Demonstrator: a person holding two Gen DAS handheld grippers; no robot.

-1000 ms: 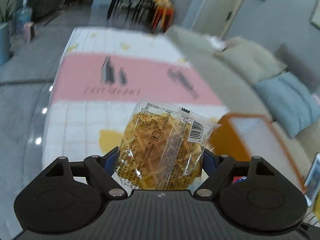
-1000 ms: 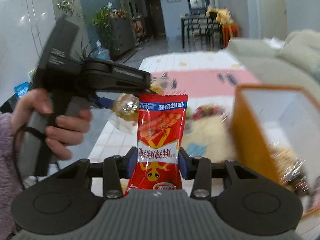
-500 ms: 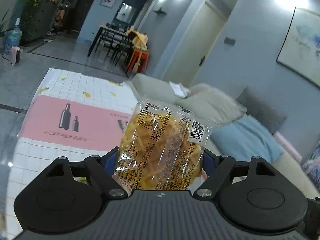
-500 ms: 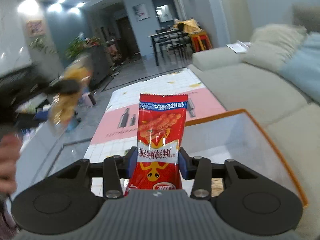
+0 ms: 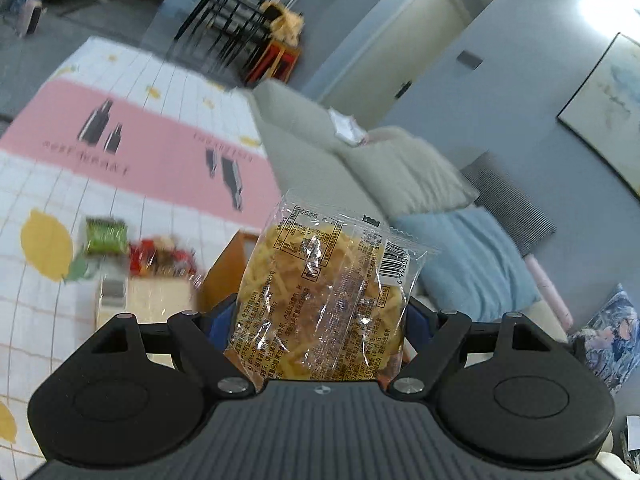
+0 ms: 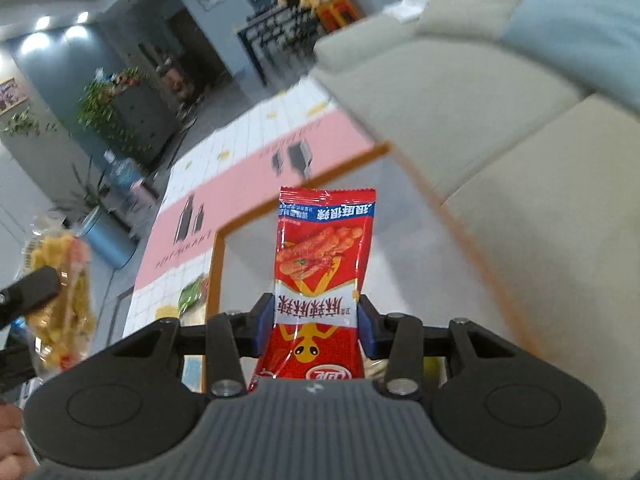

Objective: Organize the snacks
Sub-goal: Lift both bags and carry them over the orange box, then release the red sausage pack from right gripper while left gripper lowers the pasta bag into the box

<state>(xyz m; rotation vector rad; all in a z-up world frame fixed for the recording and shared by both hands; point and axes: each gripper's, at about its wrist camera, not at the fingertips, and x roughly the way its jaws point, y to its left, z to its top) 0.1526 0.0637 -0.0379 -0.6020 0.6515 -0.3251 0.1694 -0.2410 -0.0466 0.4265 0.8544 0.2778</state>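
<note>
left gripper (image 5: 320, 320) clamped on clear yellow noodle-snack packet (image 5: 328, 300), upright | right gripper (image 6: 316, 320) clamped on red foil snack packet (image 6: 324, 264), long axis pointing away along fingers

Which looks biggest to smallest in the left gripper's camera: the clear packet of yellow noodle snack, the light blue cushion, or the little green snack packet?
1. Clear packet of yellow noodle snack, but it sits right at the camera, so that may fool you.
2. Light blue cushion.
3. Green snack packet, blurred on the tablecloth.
</note>
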